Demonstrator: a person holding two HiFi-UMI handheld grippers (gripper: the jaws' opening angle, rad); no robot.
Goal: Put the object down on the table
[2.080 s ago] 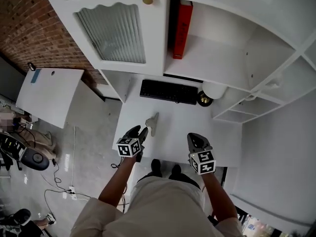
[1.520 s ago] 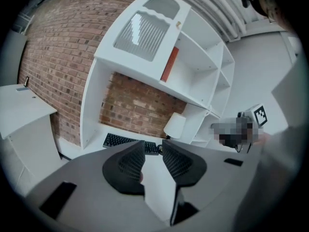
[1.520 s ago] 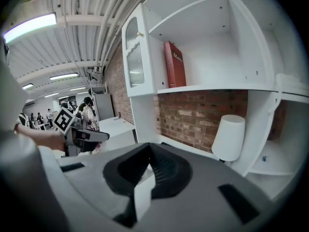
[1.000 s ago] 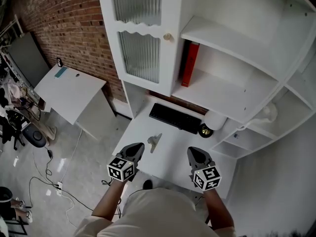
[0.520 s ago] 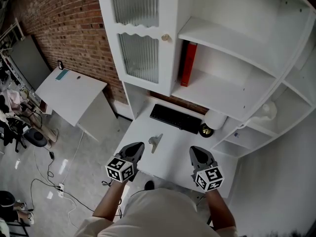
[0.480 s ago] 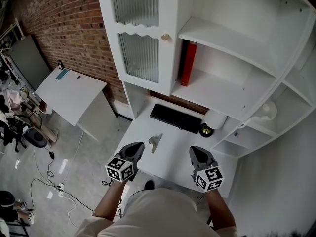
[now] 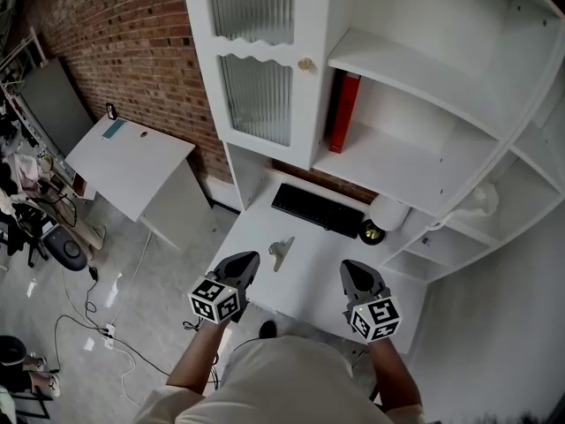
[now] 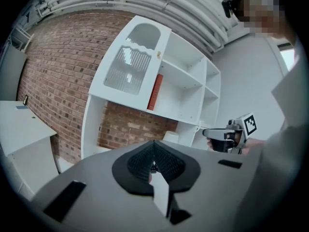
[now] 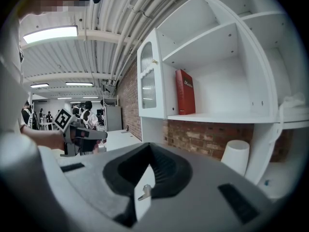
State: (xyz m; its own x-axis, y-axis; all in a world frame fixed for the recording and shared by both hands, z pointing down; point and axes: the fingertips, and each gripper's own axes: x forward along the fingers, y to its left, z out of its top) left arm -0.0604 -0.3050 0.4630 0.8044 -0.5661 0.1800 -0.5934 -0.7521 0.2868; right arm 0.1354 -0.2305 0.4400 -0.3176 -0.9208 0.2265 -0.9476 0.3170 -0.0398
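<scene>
Table [image 7: 311,268] bears a grey object [image 7: 281,253], visible only in head view.

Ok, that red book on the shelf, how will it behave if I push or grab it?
The red book looks like a rigid hardback, so it probably stays stiff when gripped. It stands on end with open shelf on one side, so a sideways push could tip it over. It looks thick, so likely fairly heavy.

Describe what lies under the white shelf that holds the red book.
A flat black keyboard lies on the white desk, beside a white cylindrical container and a small brass-coloured round object. The white shelf hides the container's top and the desk's back edge.
</scene>
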